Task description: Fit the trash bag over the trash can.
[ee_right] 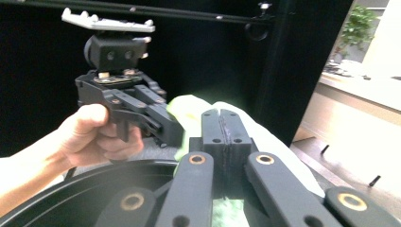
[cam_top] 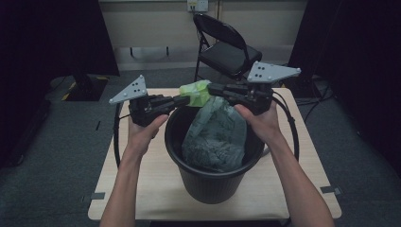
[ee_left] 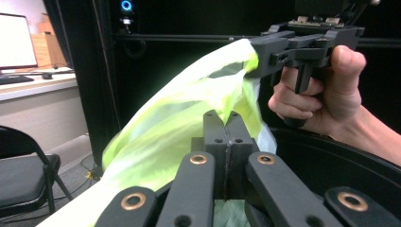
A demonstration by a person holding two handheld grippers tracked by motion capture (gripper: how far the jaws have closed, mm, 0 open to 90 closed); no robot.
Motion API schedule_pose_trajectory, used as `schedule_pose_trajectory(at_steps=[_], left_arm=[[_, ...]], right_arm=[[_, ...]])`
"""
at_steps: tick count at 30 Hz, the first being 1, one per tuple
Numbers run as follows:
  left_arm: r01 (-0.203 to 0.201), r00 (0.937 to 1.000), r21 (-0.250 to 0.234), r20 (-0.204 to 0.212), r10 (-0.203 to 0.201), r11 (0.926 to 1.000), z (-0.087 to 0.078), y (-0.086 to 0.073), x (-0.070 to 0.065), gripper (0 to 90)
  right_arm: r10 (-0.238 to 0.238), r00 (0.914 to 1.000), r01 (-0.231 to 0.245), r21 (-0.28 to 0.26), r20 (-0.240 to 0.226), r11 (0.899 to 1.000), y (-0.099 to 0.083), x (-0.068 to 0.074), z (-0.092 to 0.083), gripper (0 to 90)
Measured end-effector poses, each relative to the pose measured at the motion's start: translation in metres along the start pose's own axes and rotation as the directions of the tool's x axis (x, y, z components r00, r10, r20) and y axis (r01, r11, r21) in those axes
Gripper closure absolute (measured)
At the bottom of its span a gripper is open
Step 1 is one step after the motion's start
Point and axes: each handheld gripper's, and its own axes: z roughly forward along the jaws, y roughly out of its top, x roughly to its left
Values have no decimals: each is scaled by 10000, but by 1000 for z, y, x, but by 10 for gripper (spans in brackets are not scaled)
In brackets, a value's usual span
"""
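The light wooden table (cam_top: 156, 189) carried a round black plastic bin (cam_top: 213, 182), seen whole from the high view. A translucent green plastic bag (cam_top: 215, 135) sat inside. Both the left gripper (cam_top: 182, 100) and the right gripper (cam_top: 211, 88), held level above the rim, were clamped on the bag's top.

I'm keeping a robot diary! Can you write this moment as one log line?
left claw: shut on green bag top | right claw: shut on green bag top | bag in black bin | bin on table
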Motion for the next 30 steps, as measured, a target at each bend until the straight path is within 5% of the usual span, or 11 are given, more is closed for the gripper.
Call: schedule_pose_trajectory(at_steps=[10, 16, 21, 24, 26, 28, 30], left_arm=[[140, 9970, -297, -755, -162, 9995, -36, -4, 11, 900], [175, 9984, -305, -537, -191, 9994, -30, -8, 13, 900], [209, 9981, -195, -573, -220, 9996, -14, -6, 12, 517], [309, 9977, -157, -590, -318, 9994, -4, -2, 17, 436], [461, 9979, -240, -433, -471, 9986, 0, 0, 22, 503], [466, 9987, -382, -171, -472, 9982, 2, 0, 24, 757], [529, 9982, -417, -252, -539, 9977, 1, -2, 25, 900]], right_arm=[[735, 9898, -709, -258, 1218, 9971, -27, -29, -43, 900], [1090, 9829, -1081, -140, 1487, 9940, -48, -36, -52, 900], [1039, 9861, -1028, -148, 1300, 9946, -47, -33, -49, 900], [943, 9889, -943, -53, 1146, 9955, -45, -30, -45, 900], [890, 9901, -895, -5, 1082, 9960, -45, -28, -42, 900], [836, 9911, -842, 13, 1033, 9964, -45, -26, -41, 900], [855, 9906, -858, -14, 1072, 9963, -46, -27, -42, 900]])
